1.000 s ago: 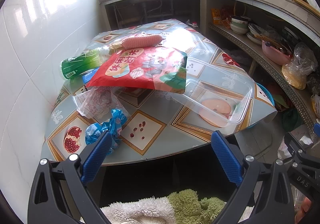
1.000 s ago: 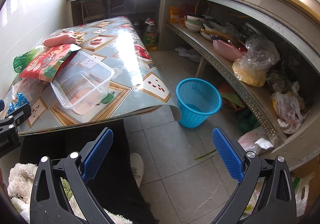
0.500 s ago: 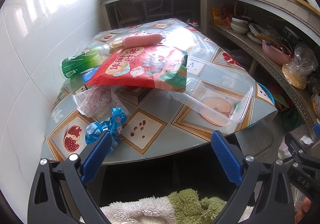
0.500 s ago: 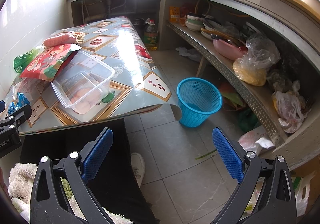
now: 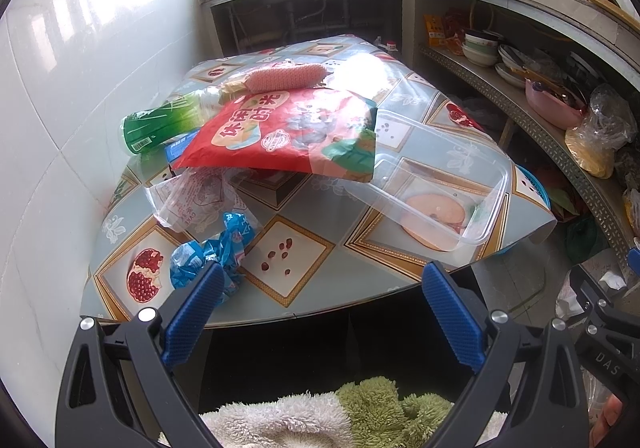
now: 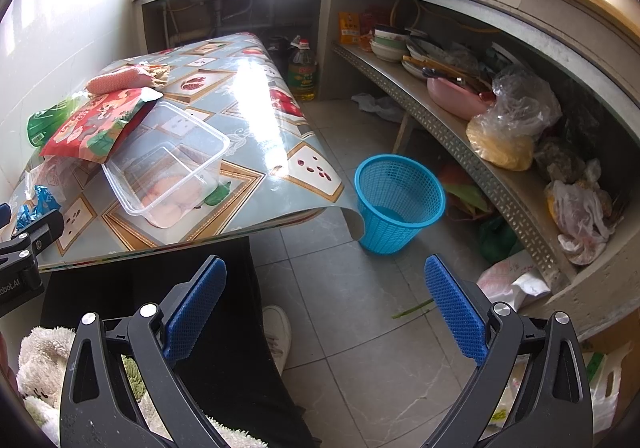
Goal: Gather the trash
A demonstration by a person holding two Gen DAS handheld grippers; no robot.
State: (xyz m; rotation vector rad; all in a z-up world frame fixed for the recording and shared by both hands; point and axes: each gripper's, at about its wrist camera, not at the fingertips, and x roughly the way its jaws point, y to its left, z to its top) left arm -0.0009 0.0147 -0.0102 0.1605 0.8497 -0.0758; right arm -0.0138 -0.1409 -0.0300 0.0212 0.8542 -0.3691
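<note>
Left tongs [image 5: 320, 312] wide open, empty, at counter [image 5: 320, 288] edge near blue wrapper [image 5: 216, 248]. Right tongs [image 6: 324, 308] wide open, empty, over floor. Red bag [image 5: 288, 131] overlaps clear box [image 5: 436, 183]. Blue basket [image 6: 398, 203] on floor beside counter.

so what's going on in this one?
A seated person holds both grippers open and empty, short of the table. The trash is untouched: a blue crumpled wrapper, a clear plastic bag, a red snack bag, a green bottle and a clear plastic container. The left gripper faces the wrapper; the right gripper faces the floor near the blue basket.
</note>
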